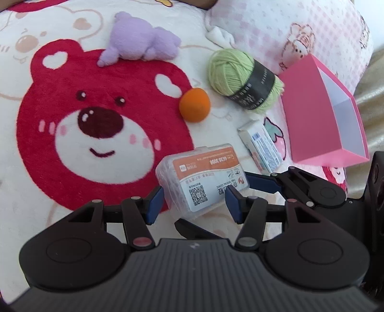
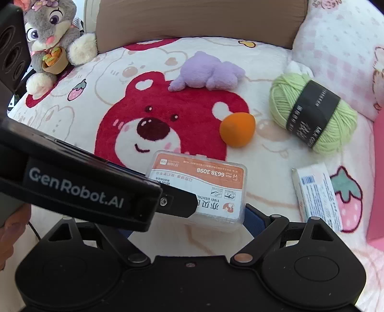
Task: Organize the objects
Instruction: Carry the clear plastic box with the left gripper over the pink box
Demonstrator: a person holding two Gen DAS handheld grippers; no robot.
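A clear plastic box with an orange and white label (image 1: 201, 177) (image 2: 204, 189) sits tilted on the bear blanket. My left gripper (image 1: 193, 204) is open with its blue pads on either side of the box's near end, not pressing it. My right gripper (image 2: 189, 216) reaches in from the right; its jaws sit on both sides of the box, and whether they press it is unclear. Its left finger is hidden behind the left gripper's body. An orange egg-shaped sponge (image 1: 195, 105) (image 2: 237, 129), green yarn (image 1: 242, 79) (image 2: 312, 112), a purple plush (image 1: 141, 40) (image 2: 208, 72) and a small white carton (image 1: 262, 145) (image 2: 316, 194) lie beyond.
An open pink box (image 1: 321, 115) (image 2: 378, 182) stands at the right. A grey rabbit plush (image 2: 52, 36) sits at the back left by a brown cushion (image 2: 199, 21). A pink checked pillow (image 1: 288, 26) (image 2: 340, 48) lies at the back right.
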